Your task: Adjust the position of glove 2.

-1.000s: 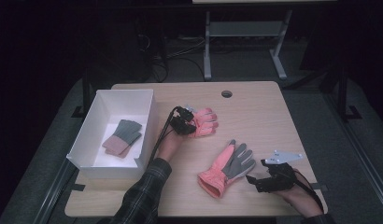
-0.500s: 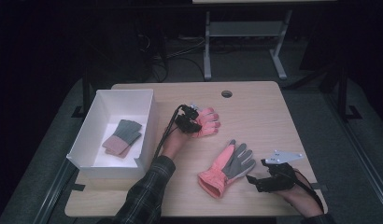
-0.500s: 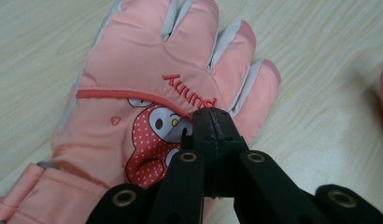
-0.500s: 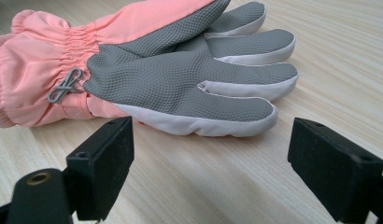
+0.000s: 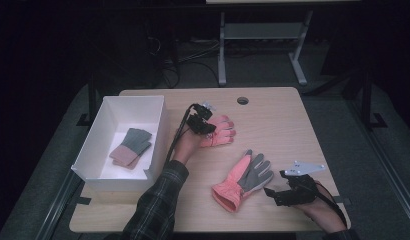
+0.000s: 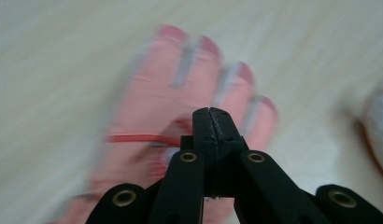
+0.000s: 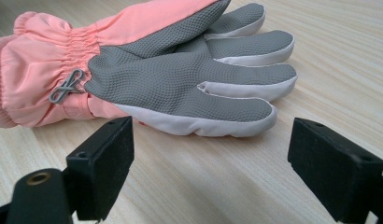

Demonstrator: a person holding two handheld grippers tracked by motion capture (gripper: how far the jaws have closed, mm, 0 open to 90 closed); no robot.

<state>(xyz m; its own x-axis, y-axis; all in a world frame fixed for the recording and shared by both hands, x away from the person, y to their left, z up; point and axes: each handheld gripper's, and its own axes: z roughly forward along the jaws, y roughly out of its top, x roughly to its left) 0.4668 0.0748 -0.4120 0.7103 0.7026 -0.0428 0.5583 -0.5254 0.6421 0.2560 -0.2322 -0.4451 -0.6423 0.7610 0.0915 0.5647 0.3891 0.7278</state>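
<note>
A pink glove (image 5: pixel 224 131) lies past the table's middle, fingers to the right. My left gripper (image 5: pixel 210 127) is over its cuff end. In the left gripper view the jaws (image 6: pixel 211 114) are pressed together over the back of the blurred glove (image 6: pixel 180 79), pinching its fabric, and a thin red loop (image 6: pixel 138 138) runs in under them. A second pink glove (image 5: pixel 243 177) lies palm up near the front, its grey palm (image 7: pixel 180 70) facing my right gripper (image 7: pixel 210 140). That right gripper (image 5: pixel 270 192) stands open just short of the glove's fingertips, touching nothing.
A white box (image 5: pixel 100 135) stands at the table's left and holds a grey and tan glove pair (image 5: pixel 131 147). A round cable hole (image 5: pixel 242 100) sits near the far edge. A metal stand (image 5: pixel 258 35) rises behind the table.
My left gripper has risen a little and shifted toward the far side, still over the far glove. The right gripper and the near glove have stayed still.
</note>
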